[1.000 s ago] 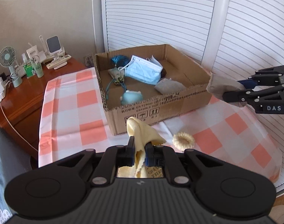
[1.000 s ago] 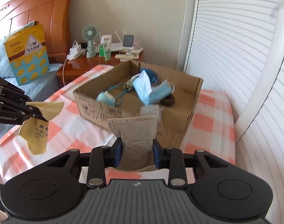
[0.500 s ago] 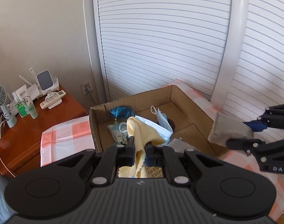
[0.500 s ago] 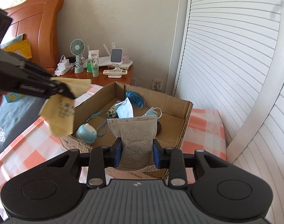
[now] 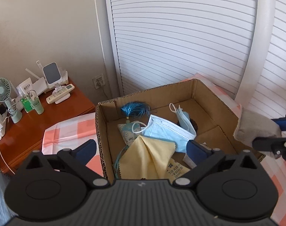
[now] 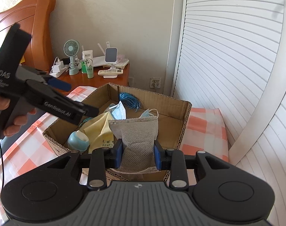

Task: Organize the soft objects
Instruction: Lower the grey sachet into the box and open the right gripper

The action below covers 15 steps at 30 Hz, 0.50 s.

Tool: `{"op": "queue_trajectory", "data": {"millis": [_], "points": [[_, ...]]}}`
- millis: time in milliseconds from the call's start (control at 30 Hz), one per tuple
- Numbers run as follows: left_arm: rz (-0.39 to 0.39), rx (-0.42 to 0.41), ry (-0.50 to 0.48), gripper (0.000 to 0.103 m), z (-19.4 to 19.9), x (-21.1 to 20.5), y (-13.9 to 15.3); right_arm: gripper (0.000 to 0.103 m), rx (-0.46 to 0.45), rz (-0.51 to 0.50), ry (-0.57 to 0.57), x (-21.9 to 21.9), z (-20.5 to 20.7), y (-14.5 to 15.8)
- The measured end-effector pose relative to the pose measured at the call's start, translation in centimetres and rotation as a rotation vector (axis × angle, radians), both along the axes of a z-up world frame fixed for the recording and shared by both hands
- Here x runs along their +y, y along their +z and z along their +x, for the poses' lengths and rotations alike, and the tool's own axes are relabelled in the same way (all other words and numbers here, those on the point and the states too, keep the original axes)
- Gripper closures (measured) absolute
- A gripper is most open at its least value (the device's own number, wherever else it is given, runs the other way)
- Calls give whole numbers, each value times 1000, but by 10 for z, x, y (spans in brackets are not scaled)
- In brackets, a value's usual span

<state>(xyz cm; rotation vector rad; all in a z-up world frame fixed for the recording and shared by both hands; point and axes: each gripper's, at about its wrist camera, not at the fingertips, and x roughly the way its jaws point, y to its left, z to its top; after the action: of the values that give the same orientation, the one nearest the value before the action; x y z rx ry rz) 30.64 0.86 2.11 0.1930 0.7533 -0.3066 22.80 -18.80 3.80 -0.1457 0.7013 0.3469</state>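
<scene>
A cardboard box (image 5: 208, 92) sits on the checked cloth. My left gripper (image 5: 141, 150) is open above its near left part. The yellow cloth (image 5: 148, 156) lies loose in the box below the jaws; it also shows in the right wrist view (image 6: 99, 130). My right gripper (image 6: 138, 150) is shut on a grey mesh pouch (image 6: 137, 137), held over the box's near right edge; the pouch shows in the left wrist view (image 5: 255, 128). The box (image 6: 184, 113) holds blue face masks (image 5: 167, 131), a blue tassel (image 5: 135, 109), a patterned sachet (image 5: 128, 133) and a light blue round toy (image 6: 78, 141).
A wooden nightstand (image 5: 54, 116) to the left carries a small fan (image 5: 1, 92), bottles, a remote and a phone stand. White slatted doors (image 5: 180, 37) stand behind the box. A wooden headboard (image 6: 30, 28) is at far left. The checked cloth (image 6: 205, 124) covers the surface.
My left gripper opened and let go of the yellow cloth, which dropped into the box. Both grippers moved closer over the box; the right still holds the pouch.
</scene>
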Motion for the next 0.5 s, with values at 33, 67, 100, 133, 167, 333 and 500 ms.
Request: {"op": "queue_trajectory", "data": {"millis": [33,67,100,133,167,333,500], "points": [[4,1,-3,1,-2,0,0,66,3,0,-2,0,2,-1],[7,0,-6,1,-6,1,0,66,6,1,-5,0,3,-2],[9,-2,-11,1,-9,1,1,66,10,4,-8,0,4,-2],[10,-4,-17,1,-12,2,2,66,16,8,-11,1,6,-3],[10,-4,-19,1,-15,3,2,66,20,11,-13,2,8,-4],[-8,-10,-29,1,-34,10,5,66,39,15,-28,7,18,-9],[-15,-25,-45,1,-63,17,12,66,58,8,-44,14,34,-13]]}}
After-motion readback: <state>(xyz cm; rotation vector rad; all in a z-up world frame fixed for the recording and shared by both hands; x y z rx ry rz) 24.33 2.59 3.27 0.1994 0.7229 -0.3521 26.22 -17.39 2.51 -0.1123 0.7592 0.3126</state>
